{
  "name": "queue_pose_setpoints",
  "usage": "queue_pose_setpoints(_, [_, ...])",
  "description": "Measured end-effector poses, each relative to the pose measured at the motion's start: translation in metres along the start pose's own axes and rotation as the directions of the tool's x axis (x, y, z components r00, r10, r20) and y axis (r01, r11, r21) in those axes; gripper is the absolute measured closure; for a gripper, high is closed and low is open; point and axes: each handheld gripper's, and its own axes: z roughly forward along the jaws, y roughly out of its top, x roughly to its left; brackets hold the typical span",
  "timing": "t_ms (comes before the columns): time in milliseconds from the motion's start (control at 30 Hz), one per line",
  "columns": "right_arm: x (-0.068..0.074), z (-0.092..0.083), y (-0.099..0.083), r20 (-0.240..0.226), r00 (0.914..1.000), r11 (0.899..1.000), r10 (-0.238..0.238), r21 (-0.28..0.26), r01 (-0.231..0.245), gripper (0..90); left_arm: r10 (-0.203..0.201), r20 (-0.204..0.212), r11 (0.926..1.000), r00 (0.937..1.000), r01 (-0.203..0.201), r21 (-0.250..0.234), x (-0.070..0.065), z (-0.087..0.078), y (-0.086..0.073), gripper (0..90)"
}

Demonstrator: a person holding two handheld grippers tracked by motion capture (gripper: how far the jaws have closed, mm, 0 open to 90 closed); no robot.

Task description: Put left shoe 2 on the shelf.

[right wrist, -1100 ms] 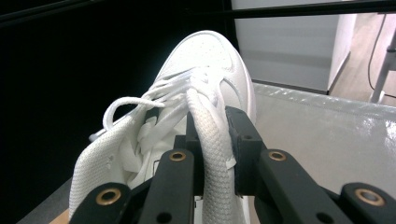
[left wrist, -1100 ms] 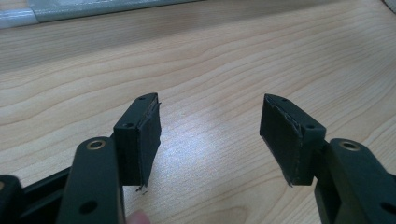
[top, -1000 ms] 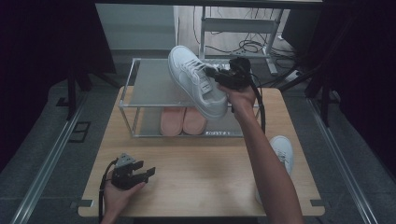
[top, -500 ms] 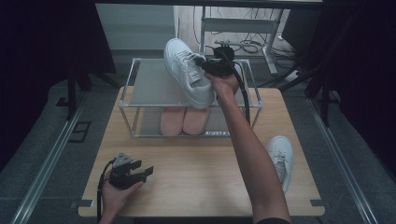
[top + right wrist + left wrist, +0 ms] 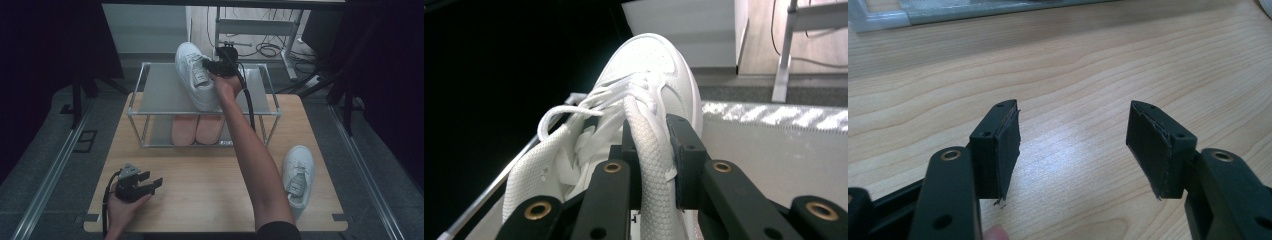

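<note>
Since the earlier frame the white sneaker (image 5: pixel 196 82), clamped by our right gripper (image 5: pixel 212 66), has travelled over the rack's top shelf (image 5: pixel 160 95); we should seat it flat before releasing, our left gripper (image 5: pixel 145 184) idling agape.

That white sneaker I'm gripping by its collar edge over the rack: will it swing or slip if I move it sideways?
Likely some swing: the right gripper pinches only the padded collar of the white sneaker, so most of the shoe hangs beyond the jaws. The collar looks soft and squashed in the right gripper view, so slipping seems unlikely. Its flat sole should sit steady on the rack's top shelf.
</note>
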Motion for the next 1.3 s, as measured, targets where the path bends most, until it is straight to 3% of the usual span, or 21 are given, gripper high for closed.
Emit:
queue_pose_setpoints(200, [-0.005, 0.009, -0.004, 0.032, 0.9992, 0.999, 0.025, 0.026, -0.026, 78.1, 0.003, 0.001, 1.0000, 1.0000, -0.003, -0.001, 0.000, 0.001, 0.000, 39.0])
queue_pose_setpoints(333, [-0.009, 0.012, -0.004, 0.002, 0.9997, 0.999, 0.025, 0.037, -0.025, 65.8, 0.006, 0.000, 1.0000, 1.0000, -0.006, -0.001, -0.001, 0.001, 0.000, 39.0])
queue_pose_setpoints(433, [-0.010, 0.007, -0.002, -0.022, 0.9997, 1.000, 0.006, 0.020, -0.005, 57.7, 0.007, -0.001, 1.0000, 1.0000, -0.007, 0.000, -0.001, 0.001, 0.000, 39.0])
queue_pose_setpoints(567, [-0.009, -0.006, -0.001, -0.021, 0.9991, 0.999, -0.038, -0.007, 0.038, 56.6, 0.010, -0.001, 0.9999, 0.9999, -0.010, 0.000, -0.002, 0.001, 0.000, 39.0])
queue_pose_setpoints(833, [-0.015, -0.043, -0.016, -0.059, 0.9919, 0.993, -0.113, -0.033, 0.111, 65.2, 0.007, -0.003, 1.0000, 1.0000, -0.007, -0.003, -0.002, 0.000, 0.000, 39.0])
queue_pose_setpoints(1033, [-0.023, -0.066, -0.028, -0.079, 0.9867, 0.990, -0.142, -0.028, 0.140, 75.5, 0.018, -0.001, 0.9998, 0.9998, -0.018, -0.003, -0.005, 0.000, 0.001, 39.0])
queue_pose_setpoints(1300, [-0.032, -0.078, -0.049, -0.087, 0.9797, 0.984, -0.180, -0.003, 0.181, 86.6, 0.022, -0.002, 0.9998, 0.9998, -0.022, 0.002, -0.006, 0.002, 0.000, 39.0])
